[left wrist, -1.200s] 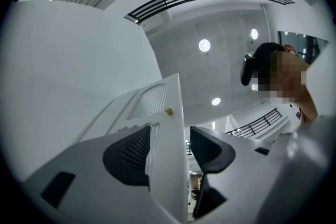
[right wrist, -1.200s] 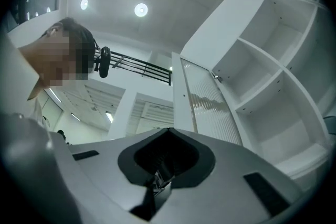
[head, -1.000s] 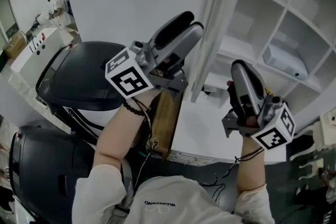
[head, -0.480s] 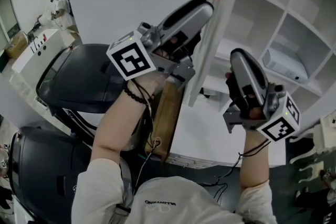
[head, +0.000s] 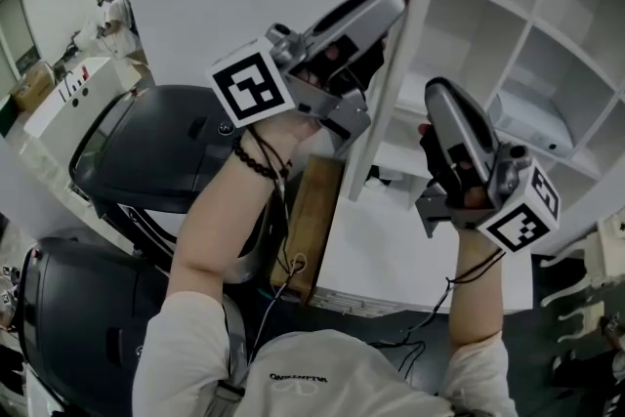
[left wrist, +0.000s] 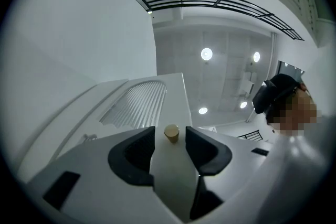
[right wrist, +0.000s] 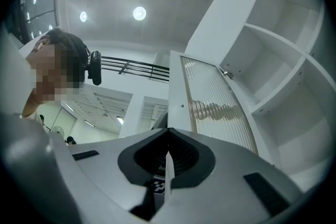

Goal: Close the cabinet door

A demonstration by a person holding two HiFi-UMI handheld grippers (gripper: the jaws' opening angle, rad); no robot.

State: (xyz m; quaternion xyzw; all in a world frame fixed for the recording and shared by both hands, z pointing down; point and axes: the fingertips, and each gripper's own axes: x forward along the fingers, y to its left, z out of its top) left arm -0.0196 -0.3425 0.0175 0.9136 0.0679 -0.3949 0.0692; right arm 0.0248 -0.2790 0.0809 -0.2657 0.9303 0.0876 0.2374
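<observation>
Left gripper view looks along the white stile of the cabinet door (left wrist: 173, 92), with its ribbed glass panel (left wrist: 136, 105) off to the left. The left gripper (left wrist: 170, 139) has its jaws spread to either side of the small brass knob (left wrist: 171, 132). They have just been closing, yet open room shows on both sides of the knob and neither pad touches it. A plain pale wall (left wrist: 68, 60) fills the left of this view, close beside the door.

From the head view, the door stands swung out from the cabinet, edge-on to the person. Its long front edge runs down between the two grippers, with the left gripper's tip up at the knob near the top of that edge. To the right of the edge, the white shelf compartments (head: 532, 24) lie open, and a pale box-like thing (head: 527, 112) sits in one of them. The right gripper (head: 444, 107) hangs in the gap between door edge and shelves, over a white counter (head: 391, 249) and apart from both.

Its own view shows the jaws pressed together with nothing between them. Beyond them the ribbed panel rises to a hinge (right wrist: 226, 74) on the cabinet's upright. Two black rounded shells (head: 146, 151) crowd the floor on the left.
</observation>
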